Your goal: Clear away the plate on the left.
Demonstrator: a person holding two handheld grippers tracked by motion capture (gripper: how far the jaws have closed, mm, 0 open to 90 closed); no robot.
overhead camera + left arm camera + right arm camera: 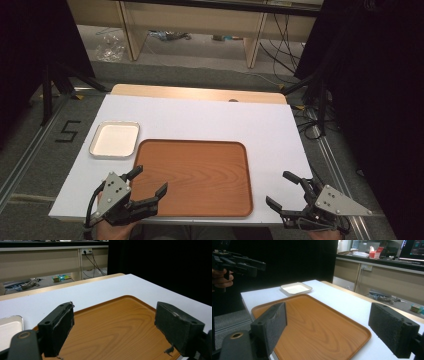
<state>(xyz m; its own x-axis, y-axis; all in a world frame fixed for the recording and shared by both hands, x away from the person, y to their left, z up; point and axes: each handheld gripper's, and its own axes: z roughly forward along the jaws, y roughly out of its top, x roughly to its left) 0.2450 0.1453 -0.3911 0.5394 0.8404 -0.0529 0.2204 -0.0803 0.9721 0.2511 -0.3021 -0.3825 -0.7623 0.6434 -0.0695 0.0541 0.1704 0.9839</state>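
Note:
A brown wooden tray [195, 176] lies bare on the white table near its front edge, also seen as the tray [120, 327] and the tray [312, 325]. A small white rectangular dish [115, 139] sits left of it, the dish [295, 288] empty. My left gripper [148, 181] hovers over the tray's front left corner, jaws open with nothing between them. My right gripper [282, 189] hangs off the tray's front right corner, open and empty as well. The left gripper [242, 263] appears far off in the right gripper view, held by a hand.
The white sheet [210, 120] covers a light wood tabletop [200, 93]. Black curtains stand at both sides. Beyond the table are wooden furniture legs [252, 42], cables [280, 45] and clutter on the floor.

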